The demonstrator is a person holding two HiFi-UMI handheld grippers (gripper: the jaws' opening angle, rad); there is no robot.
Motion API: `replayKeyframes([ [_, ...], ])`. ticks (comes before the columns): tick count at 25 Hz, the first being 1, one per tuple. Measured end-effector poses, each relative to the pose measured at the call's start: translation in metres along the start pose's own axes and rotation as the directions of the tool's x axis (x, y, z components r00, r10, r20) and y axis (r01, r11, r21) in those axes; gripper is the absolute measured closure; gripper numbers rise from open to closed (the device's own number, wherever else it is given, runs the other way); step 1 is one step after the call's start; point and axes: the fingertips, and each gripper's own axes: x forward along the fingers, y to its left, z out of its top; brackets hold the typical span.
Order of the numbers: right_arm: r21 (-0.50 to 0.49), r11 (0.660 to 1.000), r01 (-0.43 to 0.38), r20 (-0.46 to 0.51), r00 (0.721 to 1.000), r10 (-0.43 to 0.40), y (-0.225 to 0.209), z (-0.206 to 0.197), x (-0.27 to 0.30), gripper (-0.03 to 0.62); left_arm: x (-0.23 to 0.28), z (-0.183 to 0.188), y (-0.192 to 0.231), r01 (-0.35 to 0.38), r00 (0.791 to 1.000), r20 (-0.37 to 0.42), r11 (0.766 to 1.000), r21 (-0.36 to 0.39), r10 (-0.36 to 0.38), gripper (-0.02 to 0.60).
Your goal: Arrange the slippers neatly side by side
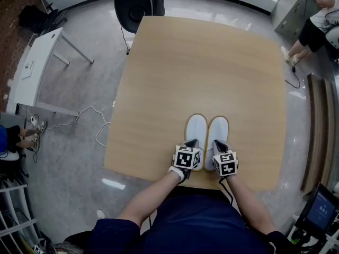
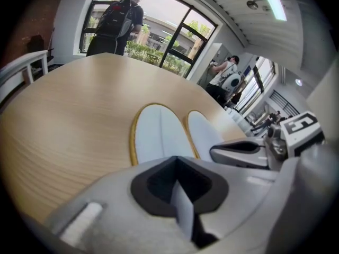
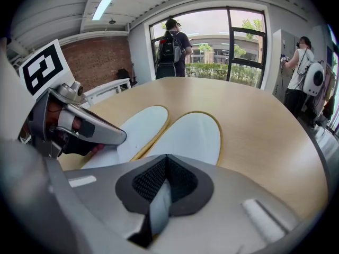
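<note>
Clamping heel of left slipper (image 1: pixel 196 127) in left gripper (image 1: pixel 189 144), heel of right slipper (image 1: pixel 217 129) in right gripper (image 1: pixel 219 145). Parked touching, side by side, near front edge of table (image 1: pixel 201 62). Probably light, floppy; best pinched at heel rim.

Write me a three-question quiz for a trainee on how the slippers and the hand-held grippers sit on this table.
1. True or false: the left slipper and the right slipper lie crossed, one on top of the other.
2. Pick one. Where on the table are the slippers? A, at the far edge by the window. B, close to the edge at the bottom of the head view. C, hanging off the left side.
3. Fill the gap. The left hand-held gripper and the right hand-held gripper are each at the end of a slipper that lies ___ that edge (nearer to or farther from).

Key: 1 false, they lie flat side by side. 2 B. 3 nearer to.
</note>
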Motion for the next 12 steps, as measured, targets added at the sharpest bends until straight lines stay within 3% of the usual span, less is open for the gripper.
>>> replayKeyframes([
  [12,0.068,0.997,-0.044,0.010,0.999,0.043,0.012,-0.024,-0.015,0.584,-0.006,-0.018,-0.008,0.015,0.999,-0.032,0.999,0.052,-0.013,0.578],
])
